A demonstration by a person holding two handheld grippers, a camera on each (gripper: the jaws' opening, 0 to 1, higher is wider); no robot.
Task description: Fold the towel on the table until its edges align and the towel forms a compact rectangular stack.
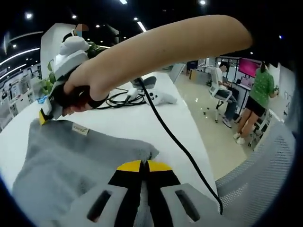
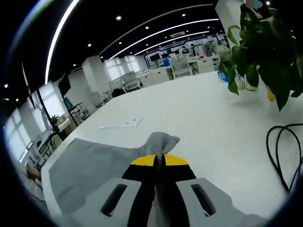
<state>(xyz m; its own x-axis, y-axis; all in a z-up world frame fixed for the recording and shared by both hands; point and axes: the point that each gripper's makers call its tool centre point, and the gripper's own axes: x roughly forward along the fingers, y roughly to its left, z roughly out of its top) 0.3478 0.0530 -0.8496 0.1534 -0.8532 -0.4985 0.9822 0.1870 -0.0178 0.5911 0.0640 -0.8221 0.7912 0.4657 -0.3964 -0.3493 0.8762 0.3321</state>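
A grey towel [image 1: 61, 161] lies spread on the white table [image 1: 137, 123], with a small tag [image 1: 80, 128] near its far edge. My left gripper [image 1: 143, 166] is shut on the towel's near corner, which bunches up at the yellow tips. In the left gripper view a hand holds my right gripper [image 1: 45, 116] at the towel's far left corner. In the right gripper view, the right gripper [image 2: 160, 161] is shut on a raised corner of the towel [image 2: 163, 141], and the rest of the cloth [image 2: 90, 165] trails down to the left.
A black cable [image 1: 170, 137] runs from the right gripper across the table, and loops of cable [image 2: 284, 151] lie at the right. A potted plant [image 2: 265, 52], a white device [image 1: 158, 94] and a clear sheet [image 2: 120, 125] sit on the table. A mesh chair [image 1: 265, 170] stands beside it.
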